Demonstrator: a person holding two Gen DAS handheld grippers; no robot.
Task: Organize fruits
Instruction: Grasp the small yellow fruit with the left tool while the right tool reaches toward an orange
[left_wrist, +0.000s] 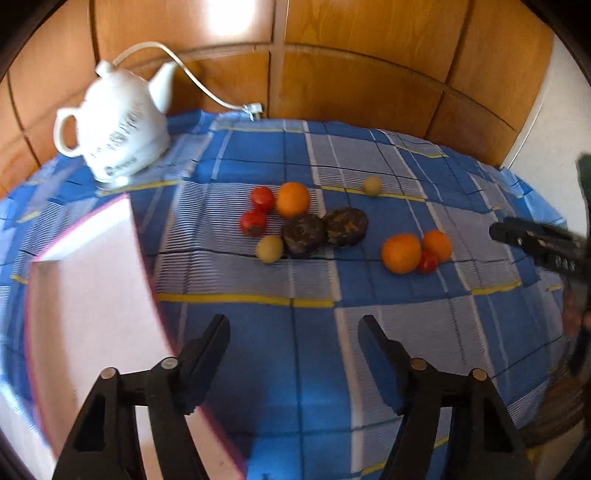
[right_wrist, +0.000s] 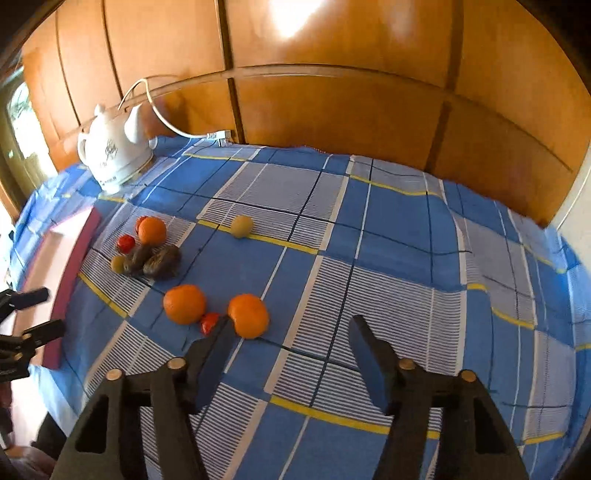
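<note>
Fruits lie on a blue checked tablecloth (left_wrist: 258, 162). One cluster holds an orange (left_wrist: 293, 199), two red fruits (left_wrist: 262, 198), two dark fruits (left_wrist: 303, 233) and a yellow-green fruit (left_wrist: 269, 249). Another yellow-green fruit (left_wrist: 372, 185) lies alone behind. To the right are two oranges (left_wrist: 401, 253) with a small red fruit (left_wrist: 427, 262) between them. My left gripper (left_wrist: 293, 332) is open and empty, in front of the fruits. My right gripper (right_wrist: 291, 332) is open and empty, just right of the near orange (right_wrist: 248, 315).
A white tray with a pink rim (left_wrist: 92, 266) lies at the left of the table. A white kettle (left_wrist: 114, 129) with a cord stands at the back left. Wooden panels (left_wrist: 351, 74) rise behind the table.
</note>
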